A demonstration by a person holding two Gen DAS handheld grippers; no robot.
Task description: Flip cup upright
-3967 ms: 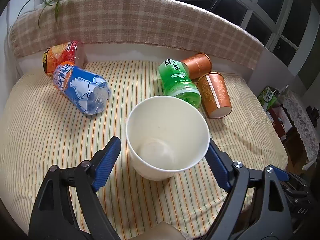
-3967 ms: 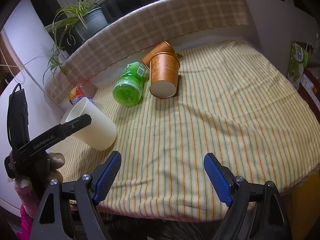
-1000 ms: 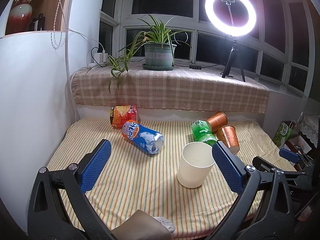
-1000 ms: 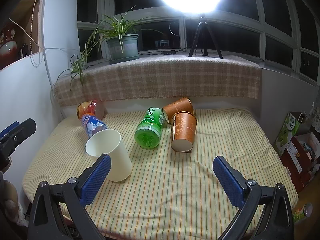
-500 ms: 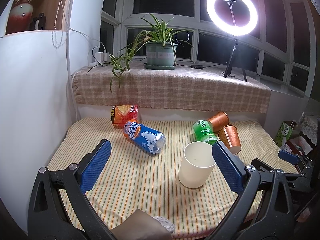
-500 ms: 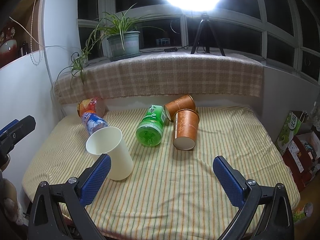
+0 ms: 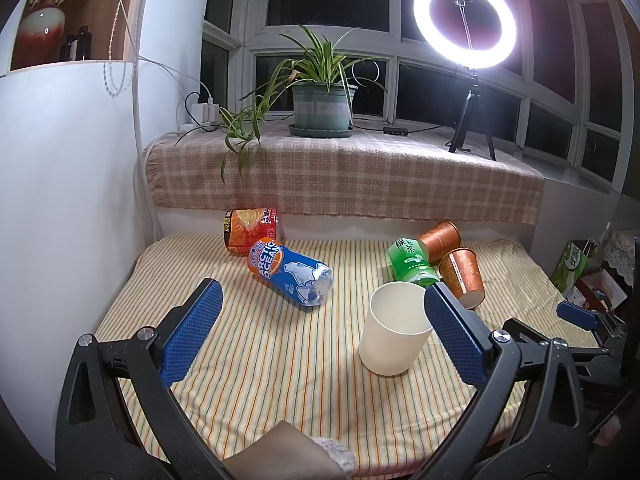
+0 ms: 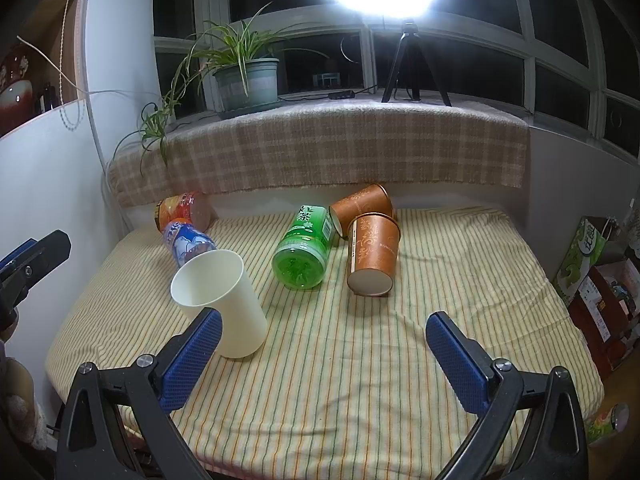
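A plain cream paper cup stands upright, mouth up, on the striped cloth; it also shows in the right wrist view. My left gripper is open and empty, drawn back with the cup just inside its right finger. My right gripper is open and empty near the front edge, the cup behind its left finger. Two orange paper cups lie on their sides at the back.
A green tea bottle, a blue Arctic Ocean bottle and an orange bottle lie on the cloth. A checked sill with a potted plant and ring light stands behind. A white wall is left.
Four seconds ago my left gripper had the cream cup between its fingers; it has since let go and pulled up and back. Over the last second both views barely shift.
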